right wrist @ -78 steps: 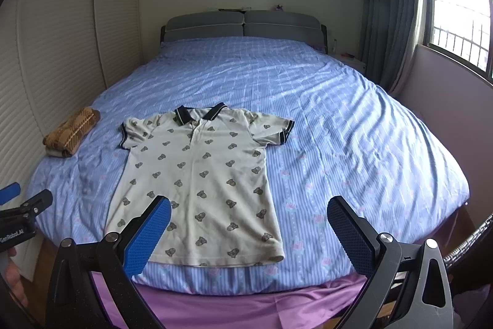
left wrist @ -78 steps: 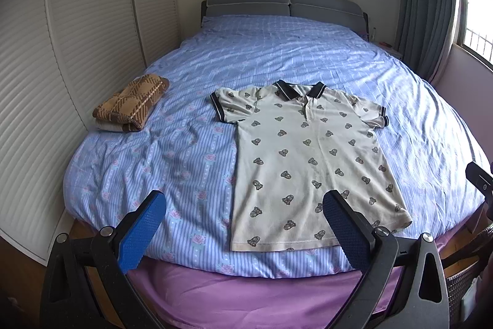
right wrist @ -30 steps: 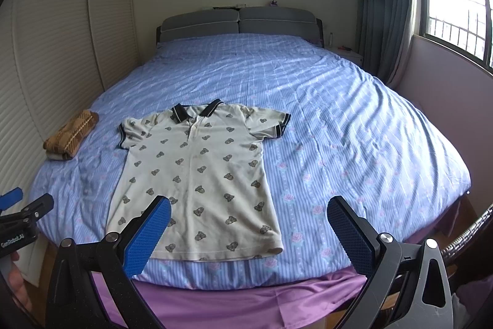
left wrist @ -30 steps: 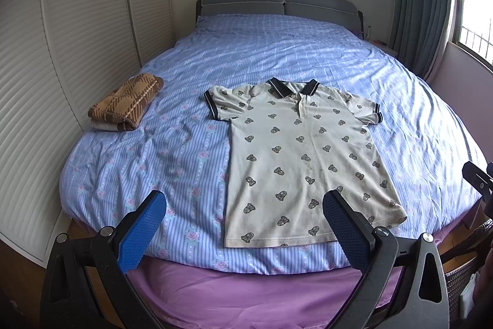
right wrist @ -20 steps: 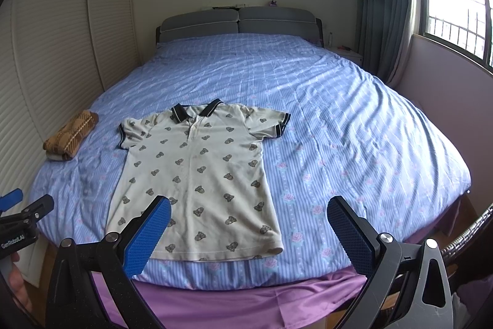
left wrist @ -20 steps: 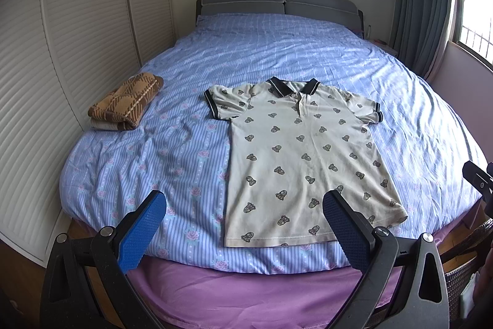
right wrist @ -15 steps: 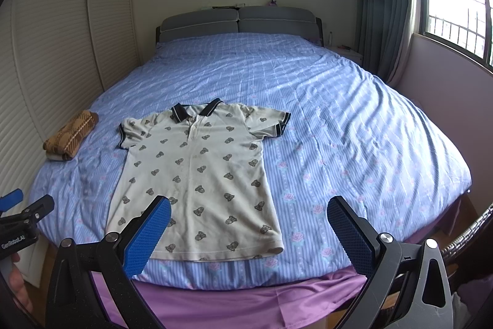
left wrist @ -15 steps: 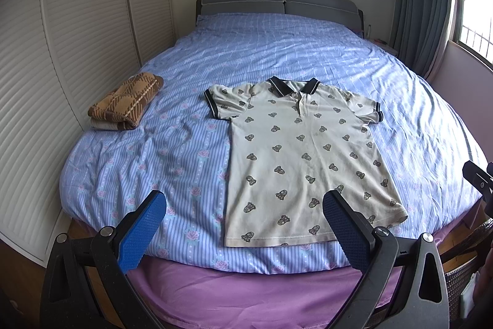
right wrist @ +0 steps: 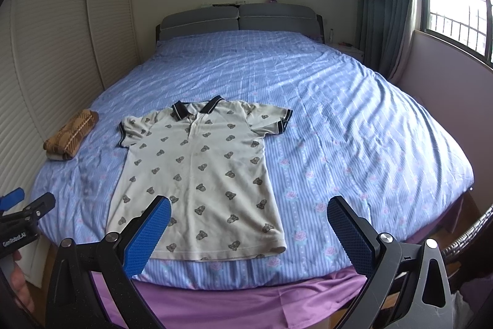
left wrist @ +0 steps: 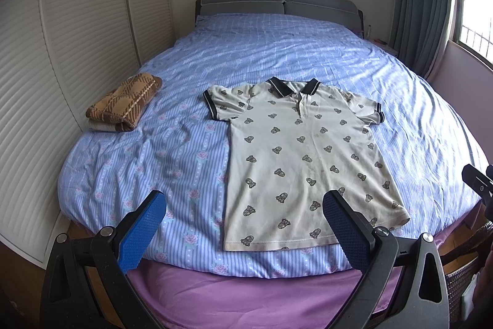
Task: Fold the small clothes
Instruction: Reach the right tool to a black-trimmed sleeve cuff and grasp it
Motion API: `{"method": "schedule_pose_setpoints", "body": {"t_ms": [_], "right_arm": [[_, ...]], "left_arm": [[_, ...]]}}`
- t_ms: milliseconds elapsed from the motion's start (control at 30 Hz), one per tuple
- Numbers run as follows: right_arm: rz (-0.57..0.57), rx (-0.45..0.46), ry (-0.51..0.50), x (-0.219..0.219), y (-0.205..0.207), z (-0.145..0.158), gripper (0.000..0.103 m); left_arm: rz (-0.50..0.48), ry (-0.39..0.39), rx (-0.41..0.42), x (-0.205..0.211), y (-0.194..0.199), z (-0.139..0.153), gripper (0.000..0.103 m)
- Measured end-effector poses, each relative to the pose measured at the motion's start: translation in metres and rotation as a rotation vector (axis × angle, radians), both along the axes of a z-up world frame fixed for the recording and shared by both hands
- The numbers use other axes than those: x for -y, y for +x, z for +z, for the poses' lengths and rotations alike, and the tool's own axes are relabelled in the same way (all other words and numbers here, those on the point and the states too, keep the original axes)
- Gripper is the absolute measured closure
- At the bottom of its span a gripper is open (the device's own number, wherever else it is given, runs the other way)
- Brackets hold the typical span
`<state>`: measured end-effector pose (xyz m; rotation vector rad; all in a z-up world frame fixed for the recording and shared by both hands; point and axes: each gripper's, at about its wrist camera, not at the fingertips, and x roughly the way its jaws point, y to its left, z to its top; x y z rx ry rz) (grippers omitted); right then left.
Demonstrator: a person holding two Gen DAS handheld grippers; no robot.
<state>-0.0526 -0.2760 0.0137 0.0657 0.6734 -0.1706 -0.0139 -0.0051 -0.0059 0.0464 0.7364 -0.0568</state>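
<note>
A cream polo shirt [left wrist: 303,150] [right wrist: 200,174] with a dark collar and small bear prints lies flat, face up, near the foot of the bed, collar toward the headboard. My left gripper [left wrist: 245,228] hangs open off the foot of the bed, its blue pads [left wrist: 143,232] spread wide, with the shirt's hem just beyond them. My right gripper [right wrist: 248,232] is open too, short of the hem's right part, holding nothing. Each gripper's tip shows at the edge of the other view.
The bed [left wrist: 308,57] [right wrist: 354,119] has a blue striped flowered cover over a purple sheet [left wrist: 246,292]. A folded brown plaid garment [left wrist: 124,107] [right wrist: 71,137] lies at the left edge. White louvred closet doors [left wrist: 61,51] stand left; curtain and window right.
Since 2.6 s ago both grippers have drawn back slightly from the bed, so the shirt looks a little farther off. Nothing has visibly moved in the last second.
</note>
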Motion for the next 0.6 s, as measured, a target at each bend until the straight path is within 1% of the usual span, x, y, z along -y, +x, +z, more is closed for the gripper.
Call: {"method": "schedule_pose_setpoints", "body": {"t_ms": [133,267,400,600], "right_arm": [[-0.006,0.000,0.000,0.001,0.003,-0.002,0.001],[-0.025,-0.020,0.021,0.007,0.014,-0.010,0.001],[-0.037,-0.029,0.022,0.017,0.035,-0.017,0.001],[-0.054,0.000,0.030,0.035,0.079,-0.022,0.001]], "left_arm": [[-0.011,0.008,-0.005,0.002,0.007,-0.004,0.000],[-0.012,0.007,-0.005,0.004,0.029,-0.001,0.000],[-0.034,0.008,-0.004,0.015,0.050,-0.004,0.000],[-0.087,0.024,0.005,0.039,0.086,-0.012,0.000]]}}
